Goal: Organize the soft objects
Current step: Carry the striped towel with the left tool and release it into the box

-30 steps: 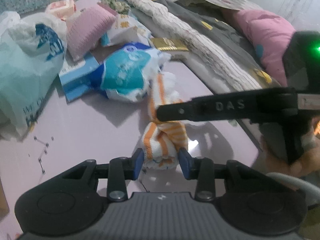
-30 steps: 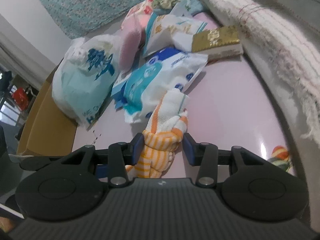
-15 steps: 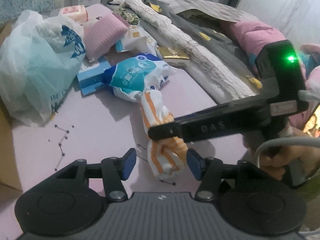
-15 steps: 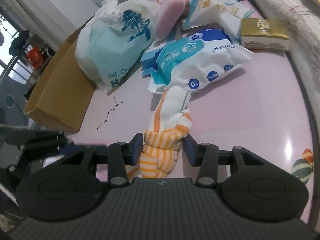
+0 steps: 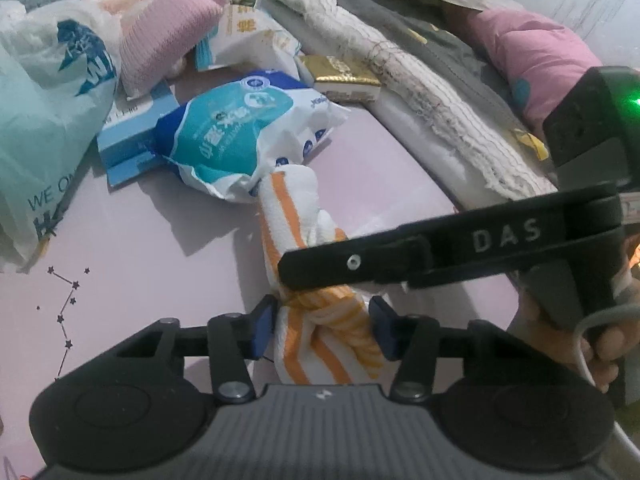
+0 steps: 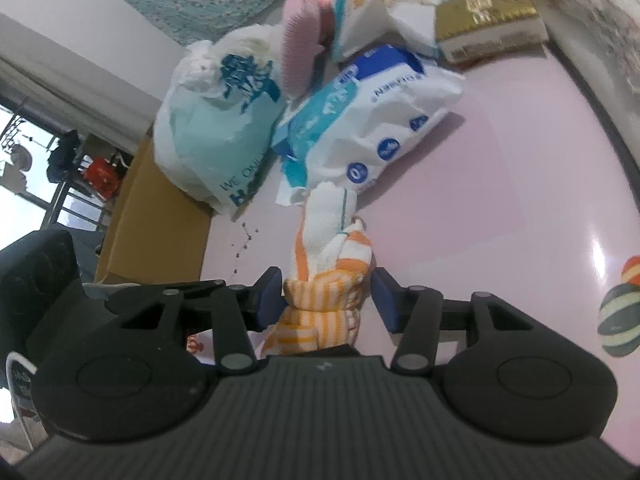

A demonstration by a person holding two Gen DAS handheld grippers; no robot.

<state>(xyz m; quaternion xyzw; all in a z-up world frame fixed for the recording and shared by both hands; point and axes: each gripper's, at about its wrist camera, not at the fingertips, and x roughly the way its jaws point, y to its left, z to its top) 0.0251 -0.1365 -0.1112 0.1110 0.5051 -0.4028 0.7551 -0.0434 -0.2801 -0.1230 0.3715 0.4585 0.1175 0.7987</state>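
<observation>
Table [image 5: 160,240] | left gripper [image 5: 322,330] closing, right gripper [image 6: 328,298] opening, around towel [image 5: 288,200] (box [image 6: 160,216]: right-view only)

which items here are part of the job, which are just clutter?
In play: orange-striped towel, between the closing left gripper and the opening right gripper.

Lying about: blue-white wipes pack, teal plastic bag, pink cushion, gold box, cardboard box.

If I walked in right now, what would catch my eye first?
Probably the orange-and-white striped towel, knotted into a roll on the pink table, with the left gripper closing around one end and the right gripper opening around its middle. Behind it lies a blue-and-white tissue pack, beside a pale green shopping bag.
</observation>
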